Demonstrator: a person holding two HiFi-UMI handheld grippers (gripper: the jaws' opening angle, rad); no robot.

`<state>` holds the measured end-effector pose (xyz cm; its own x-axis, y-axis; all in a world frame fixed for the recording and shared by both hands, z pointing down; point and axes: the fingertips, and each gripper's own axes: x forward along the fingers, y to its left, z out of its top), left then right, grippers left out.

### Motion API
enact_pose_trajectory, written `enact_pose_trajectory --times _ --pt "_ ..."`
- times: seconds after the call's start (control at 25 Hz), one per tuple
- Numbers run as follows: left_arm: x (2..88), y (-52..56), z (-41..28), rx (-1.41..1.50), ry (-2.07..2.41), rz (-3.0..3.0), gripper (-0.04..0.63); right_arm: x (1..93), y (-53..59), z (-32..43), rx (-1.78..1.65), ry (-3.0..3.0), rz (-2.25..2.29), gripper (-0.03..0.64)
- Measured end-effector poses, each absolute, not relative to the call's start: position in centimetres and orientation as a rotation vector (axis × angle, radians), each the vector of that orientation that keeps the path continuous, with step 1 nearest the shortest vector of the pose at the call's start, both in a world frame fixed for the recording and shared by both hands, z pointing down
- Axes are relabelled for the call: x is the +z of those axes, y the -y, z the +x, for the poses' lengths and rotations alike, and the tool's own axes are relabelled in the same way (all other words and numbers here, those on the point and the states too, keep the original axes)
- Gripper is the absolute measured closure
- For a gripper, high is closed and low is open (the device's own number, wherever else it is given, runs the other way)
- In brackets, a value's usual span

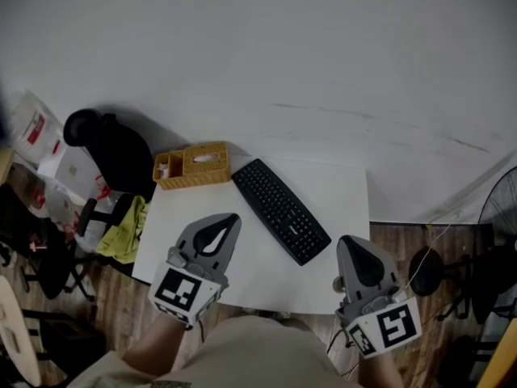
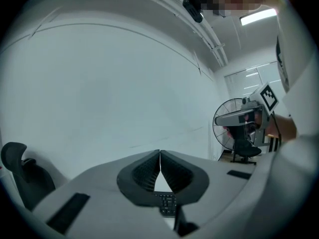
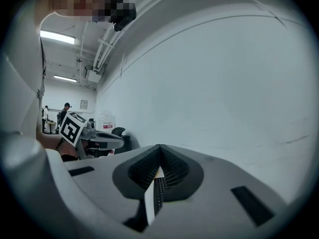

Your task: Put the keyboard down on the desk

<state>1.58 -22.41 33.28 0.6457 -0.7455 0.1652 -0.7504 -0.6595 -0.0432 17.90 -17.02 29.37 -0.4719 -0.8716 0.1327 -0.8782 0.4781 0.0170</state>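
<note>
The black keyboard [image 1: 281,210] lies flat and diagonal on the white desk [image 1: 343,191], with nothing holding it. My left gripper [image 1: 229,218] hovers over the desk's front left, its jaws shut and empty, a short way left of the keyboard. My right gripper [image 1: 348,241] stands at the desk's front right corner, just right of the keyboard's near end, jaws also shut on nothing. In the left gripper view the closed tips of the left gripper [image 2: 160,152] meet, and a piece of the keyboard [image 2: 167,203] shows below them. The right gripper view shows the right gripper [image 3: 159,147] closed, with the keyboard [image 3: 159,192] beneath.
A wicker box [image 1: 192,165] sits at the desk's back left corner. A black office chair [image 1: 113,148] and a yellow-green cloth [image 1: 128,231] are left of the desk. A fan [image 1: 501,208] and a black stool [image 1: 426,267] stand on the wooden floor to the right.
</note>
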Motion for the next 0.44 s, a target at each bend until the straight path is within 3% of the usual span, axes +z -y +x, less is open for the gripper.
enact_pose_trajectory --times 0.44 --pt "33.1 22.0 1.6 0.260 1.255 2.838 0.571 30.0 16.7 16.9 0.134 2.598 1.537 0.594"
